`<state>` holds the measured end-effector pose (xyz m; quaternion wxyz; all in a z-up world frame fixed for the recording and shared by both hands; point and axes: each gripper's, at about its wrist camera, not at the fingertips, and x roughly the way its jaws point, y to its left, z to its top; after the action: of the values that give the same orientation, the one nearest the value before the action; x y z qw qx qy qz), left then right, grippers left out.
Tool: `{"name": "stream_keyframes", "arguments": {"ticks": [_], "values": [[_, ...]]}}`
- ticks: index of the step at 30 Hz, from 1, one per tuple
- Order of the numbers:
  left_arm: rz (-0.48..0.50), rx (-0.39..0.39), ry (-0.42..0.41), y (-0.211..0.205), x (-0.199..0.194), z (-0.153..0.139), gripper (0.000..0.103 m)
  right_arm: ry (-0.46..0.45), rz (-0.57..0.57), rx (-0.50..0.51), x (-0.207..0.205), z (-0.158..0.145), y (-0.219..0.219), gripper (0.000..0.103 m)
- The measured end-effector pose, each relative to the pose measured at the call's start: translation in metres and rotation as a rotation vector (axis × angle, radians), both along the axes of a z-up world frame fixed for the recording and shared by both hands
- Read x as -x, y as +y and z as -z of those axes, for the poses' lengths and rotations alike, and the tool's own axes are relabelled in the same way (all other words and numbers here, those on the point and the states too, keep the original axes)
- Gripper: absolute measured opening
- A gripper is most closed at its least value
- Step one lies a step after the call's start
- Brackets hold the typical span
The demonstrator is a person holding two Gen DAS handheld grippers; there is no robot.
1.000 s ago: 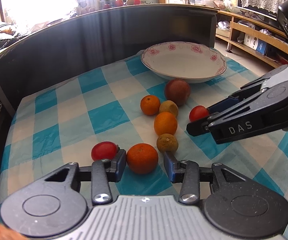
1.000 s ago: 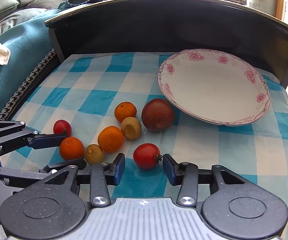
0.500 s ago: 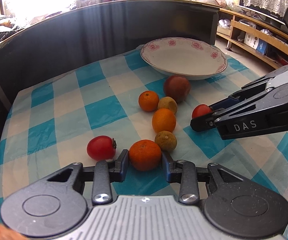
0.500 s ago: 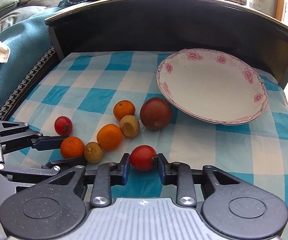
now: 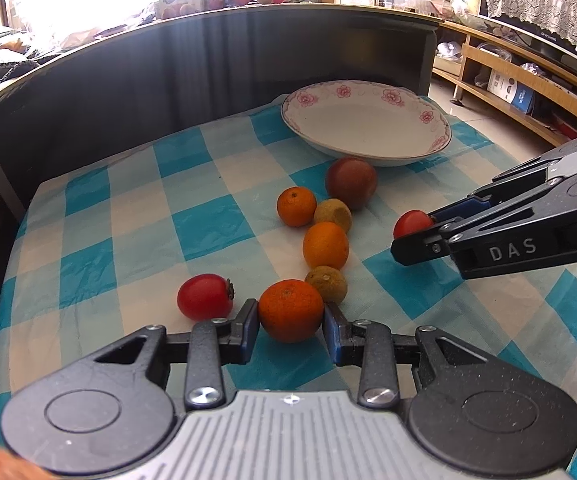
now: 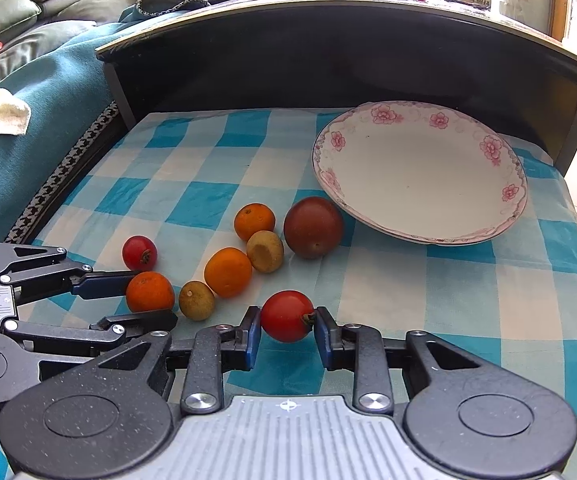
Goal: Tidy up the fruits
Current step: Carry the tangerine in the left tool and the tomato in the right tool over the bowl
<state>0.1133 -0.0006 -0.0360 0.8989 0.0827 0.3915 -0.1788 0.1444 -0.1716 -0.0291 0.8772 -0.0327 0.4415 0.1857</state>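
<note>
Both grips are closing the pick-up step. The left gripper (image 5: 291,326) has its jaws pinching an orange (image 5: 291,309) at the near end of the fruit row on the checked cloth (image 5: 88,240), a small brown-green fruit (image 5: 325,284) touching it. The right gripper (image 6: 287,330) pinches a red tomato (image 6: 287,315) on both sides. The flowered plate (image 6: 420,172) sits empty beyond the dark red fruit (image 6: 313,227). Next, likely: lift each straight up without nudging neighbours, then carry to the plate.
</note>
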Motion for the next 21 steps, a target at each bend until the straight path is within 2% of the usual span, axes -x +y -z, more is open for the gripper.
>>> {"name": "stream_keyframes", "arguments": {"ticks": [4, 10, 21], "values": [[-0.021, 0.011, 0.014, 0.005, 0.000, 0.000, 0.042, 0.003, 0.007, -0.015, 0.000, -0.002, -0.003, 0.023], [-0.023, 0.037, -0.011, 0.004, -0.001, -0.009, 0.042, -0.014, 0.017, -0.028, 0.000, -0.009, -0.006, 0.023], [0.004, 0.047, -0.060, -0.024, -0.018, -0.028, 0.042, -0.064, 0.078, -0.050, -0.010, -0.024, -0.022, 0.023]]}}
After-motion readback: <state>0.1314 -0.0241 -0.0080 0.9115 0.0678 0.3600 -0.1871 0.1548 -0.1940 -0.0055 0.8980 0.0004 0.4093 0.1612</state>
